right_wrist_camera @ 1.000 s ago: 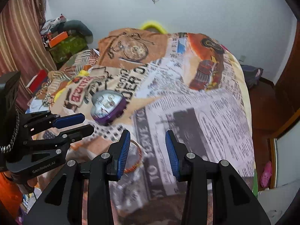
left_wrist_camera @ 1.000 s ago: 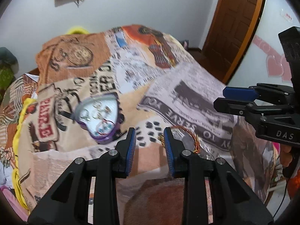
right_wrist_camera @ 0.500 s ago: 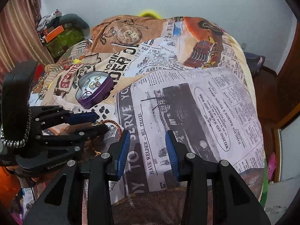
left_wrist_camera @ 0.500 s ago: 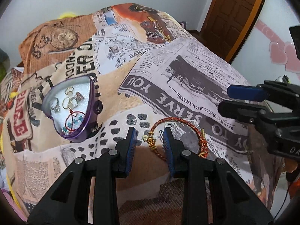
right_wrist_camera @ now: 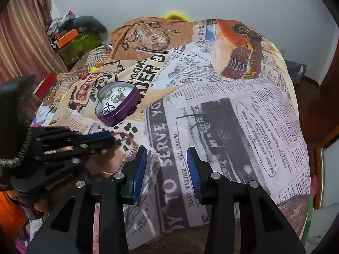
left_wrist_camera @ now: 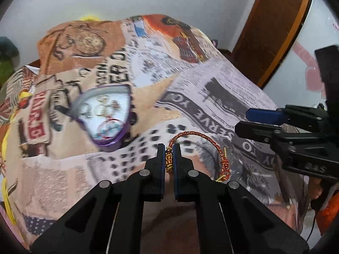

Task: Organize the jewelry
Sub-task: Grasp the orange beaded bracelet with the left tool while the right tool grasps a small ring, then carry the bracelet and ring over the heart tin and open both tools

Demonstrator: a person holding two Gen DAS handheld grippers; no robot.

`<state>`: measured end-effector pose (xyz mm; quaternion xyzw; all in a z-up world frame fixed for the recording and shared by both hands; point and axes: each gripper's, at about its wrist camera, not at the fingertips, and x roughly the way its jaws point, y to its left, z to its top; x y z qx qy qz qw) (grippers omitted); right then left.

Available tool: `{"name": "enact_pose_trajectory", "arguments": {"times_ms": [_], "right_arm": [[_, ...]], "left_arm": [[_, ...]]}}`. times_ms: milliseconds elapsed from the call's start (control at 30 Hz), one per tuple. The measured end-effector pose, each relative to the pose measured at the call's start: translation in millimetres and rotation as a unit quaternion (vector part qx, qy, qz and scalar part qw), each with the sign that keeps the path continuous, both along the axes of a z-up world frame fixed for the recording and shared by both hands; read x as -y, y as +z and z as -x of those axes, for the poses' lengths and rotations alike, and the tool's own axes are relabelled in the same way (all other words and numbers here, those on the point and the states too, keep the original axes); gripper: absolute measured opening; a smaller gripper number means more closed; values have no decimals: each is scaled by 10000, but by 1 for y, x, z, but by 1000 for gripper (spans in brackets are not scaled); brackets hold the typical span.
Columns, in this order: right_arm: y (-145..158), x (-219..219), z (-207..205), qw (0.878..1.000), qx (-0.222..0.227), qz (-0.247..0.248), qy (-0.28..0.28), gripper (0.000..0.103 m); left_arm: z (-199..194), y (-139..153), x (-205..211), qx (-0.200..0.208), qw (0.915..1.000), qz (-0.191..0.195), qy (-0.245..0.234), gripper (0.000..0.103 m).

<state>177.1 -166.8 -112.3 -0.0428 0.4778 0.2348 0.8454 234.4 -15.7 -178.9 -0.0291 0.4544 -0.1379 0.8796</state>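
A red and gold braided bracelet (left_wrist_camera: pixel 203 139) lies on the newspaper-print bedspread (left_wrist_camera: pixel 222 89). My left gripper (left_wrist_camera: pixel 168 148) is shut on its gold clasp end, and the rest of the loop curves off to the right. A purple heart-shaped tin (left_wrist_camera: pixel 106 114) with rings and small pieces inside stands open to the upper left of it. In the right wrist view the tin (right_wrist_camera: pixel 118 103) is at centre left, and the left gripper (right_wrist_camera: pixel 101 139) hides most of the bracelet (right_wrist_camera: pixel 131 137). My right gripper (right_wrist_camera: pixel 167 158) is open and empty above the bedspread (right_wrist_camera: pixel 233 116).
The right gripper (left_wrist_camera: pixel 264 120) reaches in from the right in the left wrist view. A wooden door (left_wrist_camera: pixel 273 21) stands at the back right. Boxes and clutter (right_wrist_camera: pixel 74 40) sit by a curtain (right_wrist_camera: pixel 23 42) at the back left. The bed drops off at its right edge.
My left gripper has closed on the bracelet's clasp end; half a second ago its jaws stood open around it. The right gripper has stayed open and shifted only slightly.
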Motion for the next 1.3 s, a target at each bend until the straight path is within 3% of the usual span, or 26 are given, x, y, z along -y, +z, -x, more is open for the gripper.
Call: {"name": "enact_pose_trajectory", "arguments": {"times_ms": [200, 367, 533, 667, 1300], "right_arm": [[-15, -20, -2, 9997, -140, 83, 188, 35], [-28, -41, -6, 9985, -224, 338, 358, 35], [-31, -48, -6, 9971, -189, 584, 442, 11], [-29, -51, -4, 9965, -132, 681, 469, 10], [38, -77, -16, 9975, 560, 94, 419, 10]], "left_arm": [[14, 6, -25, 211, 9993, -258, 178, 5], [19, 3, -36, 236, 9994, -171, 174, 5], [20, -1, -42, 242, 9995, -40, 198, 5], [20, 2, -46, 287, 9993, 14, 243, 5], [11, 41, -83, 810, 9946, -105, 642, 5]]}}
